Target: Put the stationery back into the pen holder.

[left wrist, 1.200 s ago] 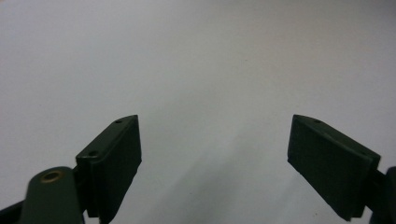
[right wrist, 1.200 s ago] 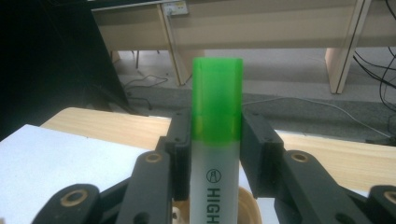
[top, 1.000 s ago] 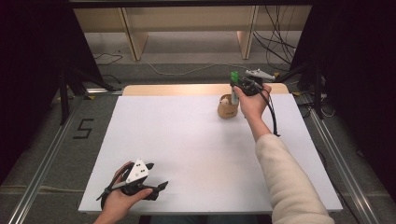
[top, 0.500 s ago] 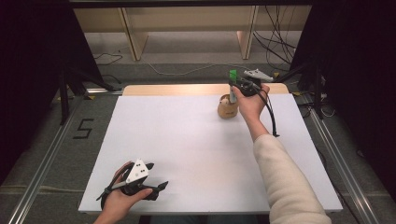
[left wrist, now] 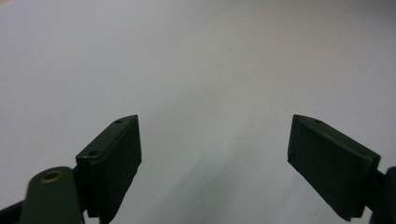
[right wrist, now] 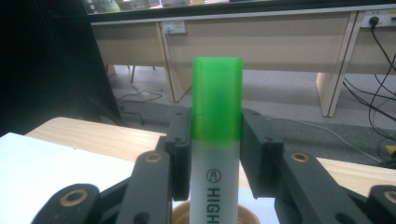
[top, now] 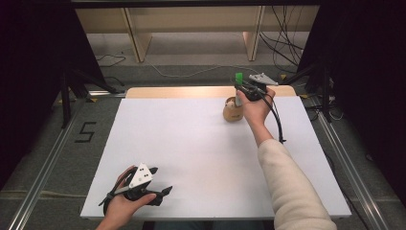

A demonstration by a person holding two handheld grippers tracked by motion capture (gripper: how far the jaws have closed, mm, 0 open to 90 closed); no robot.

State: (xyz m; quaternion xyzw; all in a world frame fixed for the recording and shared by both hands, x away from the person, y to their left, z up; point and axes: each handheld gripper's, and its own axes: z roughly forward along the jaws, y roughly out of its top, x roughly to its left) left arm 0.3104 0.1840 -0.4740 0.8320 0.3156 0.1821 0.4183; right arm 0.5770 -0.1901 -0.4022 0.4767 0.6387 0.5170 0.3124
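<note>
**Marker going into the cup**

Right gripper (right wrist: 217, 154) is clamped on the green-capped marker (right wrist: 217, 140), now upright w/ its base at the wooden cup (top: 233, 111) (it was tilted a sec ago). Likely lowering it in. Left gripper (left wrist: 215, 154) rests on the table (top: 191, 143), jaws apart, empty.

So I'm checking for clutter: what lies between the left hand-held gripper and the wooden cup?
Nothing: the high view shows bare white table between the left hand-held gripper and the wooden cup, where the right hand-held gripper holds a green highlighter.
</note>
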